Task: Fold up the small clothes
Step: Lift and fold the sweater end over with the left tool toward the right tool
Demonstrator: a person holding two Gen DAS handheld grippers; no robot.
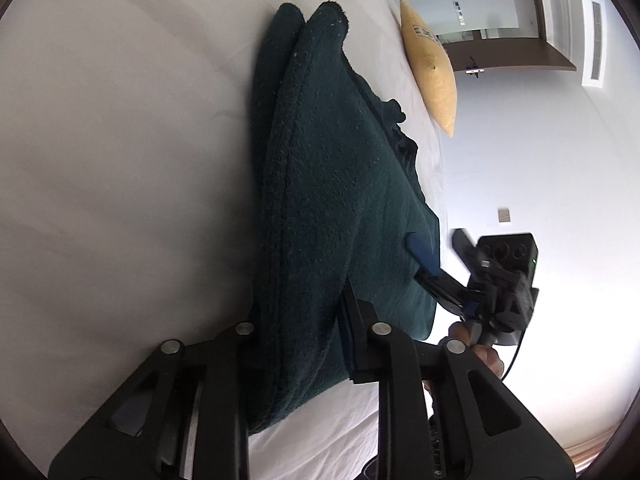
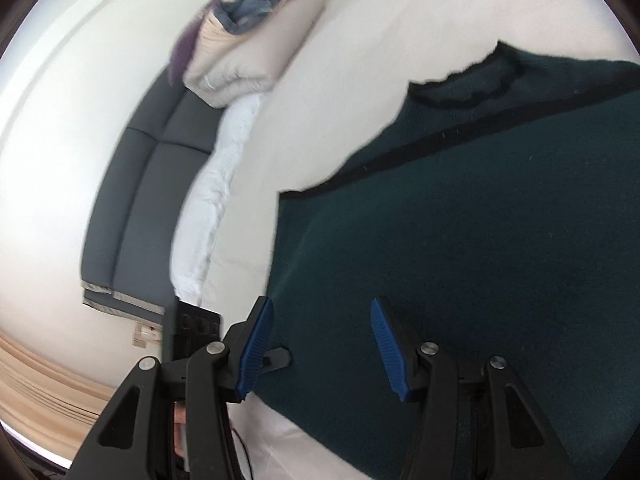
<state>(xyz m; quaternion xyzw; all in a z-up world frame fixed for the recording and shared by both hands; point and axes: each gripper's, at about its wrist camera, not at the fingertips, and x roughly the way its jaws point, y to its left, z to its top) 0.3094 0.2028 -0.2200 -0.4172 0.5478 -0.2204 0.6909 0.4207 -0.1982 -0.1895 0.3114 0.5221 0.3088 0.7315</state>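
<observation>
garment: dark green knit garment (sweater-like, black trim), spread on the white bed, its near hem close to the bed's near edge
handling: judged soft, floppy, fairly light; thick fuzzy knit, so good friction under the pads; no stiffness, so a lifted part will sag and drag; layers may be caught together
grasp point: judged best at the hem corners or the side edge, both layers pinched together; the middle of the panel is to be avoided
left gripper: closed on a raised fold of the garment's near edge; cloth is seen bunched between the fingers
right gripper: jaws apart, blue pads bare, nothing held; poised over the garment near its hem
left wrist view only: the pinched fold; the far rounded ends of the garment; the yellow pillow by the bed's far edge; the right gripper from outside, with a hand under it
right wrist view only: the flat panel and black-trimmed edge; the grey sofa; the folded bedding pile; picture blurred
not tellable: which part is sleeve or neck
</observation>
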